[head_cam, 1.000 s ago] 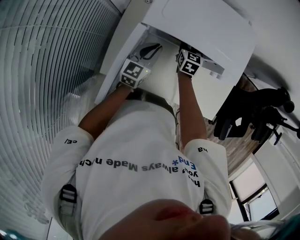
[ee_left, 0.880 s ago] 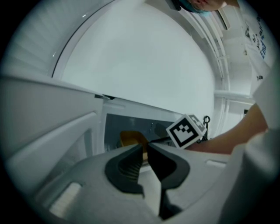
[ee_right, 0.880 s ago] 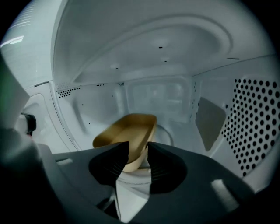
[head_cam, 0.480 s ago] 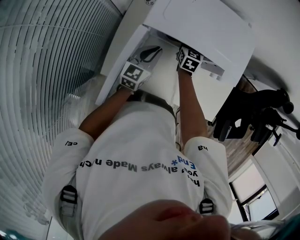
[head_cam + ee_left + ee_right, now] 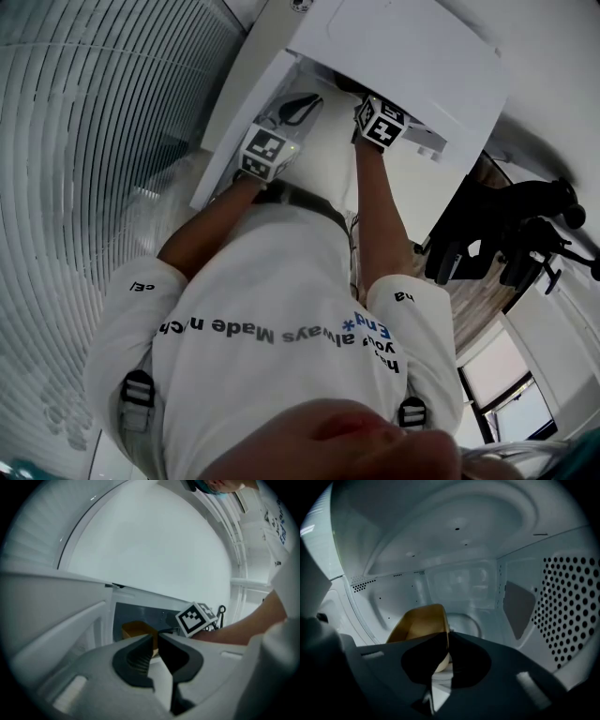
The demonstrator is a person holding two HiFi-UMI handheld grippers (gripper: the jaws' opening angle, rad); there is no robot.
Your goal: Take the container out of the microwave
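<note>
A brown container (image 5: 417, 623) stands on the floor of the white microwave (image 5: 412, 56); it also shows through the opening in the left gripper view (image 5: 136, 629). My right gripper (image 5: 448, 637) reaches into the cavity. Its jaws are closing, and the container's right wall is pinched between the pads. Its marker cube (image 5: 380, 122) shows at the microwave's mouth. My left gripper (image 5: 157, 637) hangs outside in front of the opening, shut with nothing in it; its cube (image 5: 267, 150) is left of the right one.
The microwave door (image 5: 239, 84) stands open to the left. A perforated wall (image 5: 572, 602) closes the cavity on the right and a round turntable recess (image 5: 464, 620) lies behind the container. Black equipment (image 5: 506, 234) stands to the right, and slatted blinds (image 5: 94, 141) to the left.
The right gripper's marker cube has turned slightly at the microwave's mouth. The left gripper's cube has stayed where it was.
</note>
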